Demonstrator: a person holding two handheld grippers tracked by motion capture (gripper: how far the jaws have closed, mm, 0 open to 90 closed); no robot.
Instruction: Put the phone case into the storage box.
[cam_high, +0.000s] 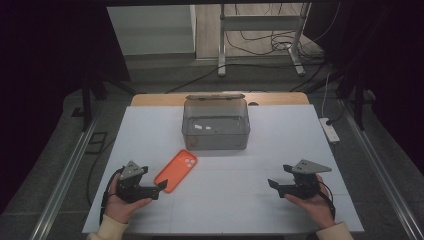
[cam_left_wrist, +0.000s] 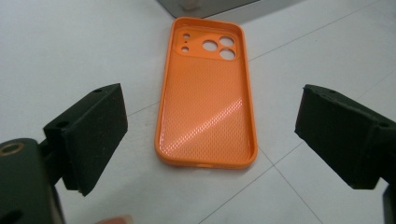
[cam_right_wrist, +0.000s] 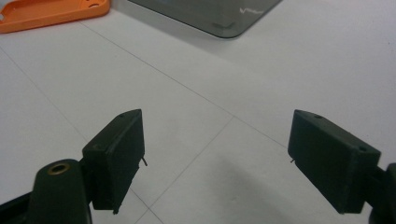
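— What's the biggest thing in front of you?

— The table (cam_high: 280, 145), white-topped, with thin seams crossing it and a strip of bare wood along its far edge. The surroundings to either side are so dark I can't make anything out there.

— And on it?

— A clear grey plastic box (cam_high: 216, 123) toward the far middle. Its lid seems tipped up at the back, though I can't be sure. There are a few small pale bits inside it, too small to identify. In the right gripper view the box is cut off at the top edge, one rounded corner showing.

— The orange thing?

— A phone case (cam_left_wrist: 205, 105), lying flat with its hollow side up, camera cut-outs at the end nearest the box. It sits just in front of the box, slightly left, apart from it.

— Where are the hands?

— Both at the near edge, well apart. The left gripper (cam_high: 161, 186) points at the case's near end, jaws spread wide and holding nothing; in its own view the case lies between and beyond the jaws, untouched. Whether the tip grazes the case from above I can't tell.

— The right one?

— The right gripper (cam_high: 273, 184) hovers over bare table, jaws also wide apart and empty. Sleeves are cropped at the bottom.
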